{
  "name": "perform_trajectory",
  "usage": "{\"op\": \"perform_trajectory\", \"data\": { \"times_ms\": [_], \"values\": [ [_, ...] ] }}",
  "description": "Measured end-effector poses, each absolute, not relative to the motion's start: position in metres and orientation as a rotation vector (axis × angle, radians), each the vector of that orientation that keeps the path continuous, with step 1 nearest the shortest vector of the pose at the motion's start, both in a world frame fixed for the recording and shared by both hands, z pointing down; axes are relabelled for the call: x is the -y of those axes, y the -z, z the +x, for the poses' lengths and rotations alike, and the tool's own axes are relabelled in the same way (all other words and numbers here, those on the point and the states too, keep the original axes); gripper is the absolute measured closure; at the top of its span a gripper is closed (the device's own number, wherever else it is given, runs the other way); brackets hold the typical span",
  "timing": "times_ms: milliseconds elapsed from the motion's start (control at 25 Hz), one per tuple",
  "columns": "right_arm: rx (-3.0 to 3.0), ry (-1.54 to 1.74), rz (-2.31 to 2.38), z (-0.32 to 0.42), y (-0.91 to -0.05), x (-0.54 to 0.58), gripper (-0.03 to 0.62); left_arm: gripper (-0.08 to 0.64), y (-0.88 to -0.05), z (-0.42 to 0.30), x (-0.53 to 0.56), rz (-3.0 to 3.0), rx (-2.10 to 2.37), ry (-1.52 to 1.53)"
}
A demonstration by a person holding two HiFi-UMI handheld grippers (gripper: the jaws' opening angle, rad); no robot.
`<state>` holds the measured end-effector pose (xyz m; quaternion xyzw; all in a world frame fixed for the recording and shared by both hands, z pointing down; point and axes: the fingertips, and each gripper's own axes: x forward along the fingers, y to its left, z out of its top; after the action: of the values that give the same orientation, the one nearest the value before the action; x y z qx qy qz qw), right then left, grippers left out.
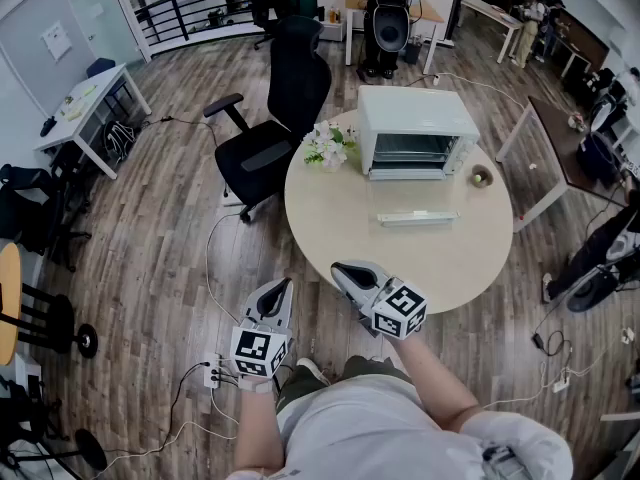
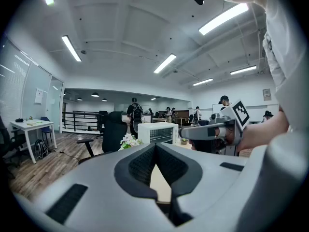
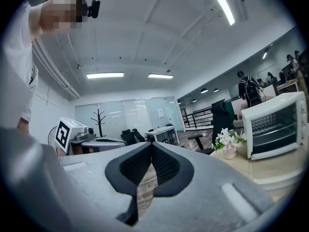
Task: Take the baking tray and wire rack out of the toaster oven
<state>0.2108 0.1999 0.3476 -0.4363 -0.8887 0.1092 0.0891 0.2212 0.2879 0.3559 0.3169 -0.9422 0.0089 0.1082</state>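
Head view: oven [image 1: 415,128], table [image 1: 350,223], wood floor [image 1: 170,228]

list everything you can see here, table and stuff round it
table: 1, beige, round, centre
toaster oven: 1, white, far side of table
flat tray-like piece: 1, pale, on table before the oven
flowers: 1 bunch, white, left of oven
small bowl: 1, greenish, right of oven
office chair: 1, black, beyond table's left
left gripper: 1, grey, shut, empty, beside table's near edge
right gripper: 1, grey, shut, empty, over near edge
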Motion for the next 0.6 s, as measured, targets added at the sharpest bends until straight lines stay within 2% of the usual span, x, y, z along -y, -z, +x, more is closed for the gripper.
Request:
{"op": "perform_trajectory", "data": {
  "times_ms": [360,600],
  "values": [
    [2.665,-0.298,-1.26,0.18,-0.361,-0.267,0.586,0.56,-0.371,0.188,-0.384,0.887,2.79,0.024],
    [2.654,-0.396,-1.164,0.165,-0.38,-0.27,0.584,0.56,-0.393,0.169,-0.403,0.896,2.741,0.041]
  ]
}}
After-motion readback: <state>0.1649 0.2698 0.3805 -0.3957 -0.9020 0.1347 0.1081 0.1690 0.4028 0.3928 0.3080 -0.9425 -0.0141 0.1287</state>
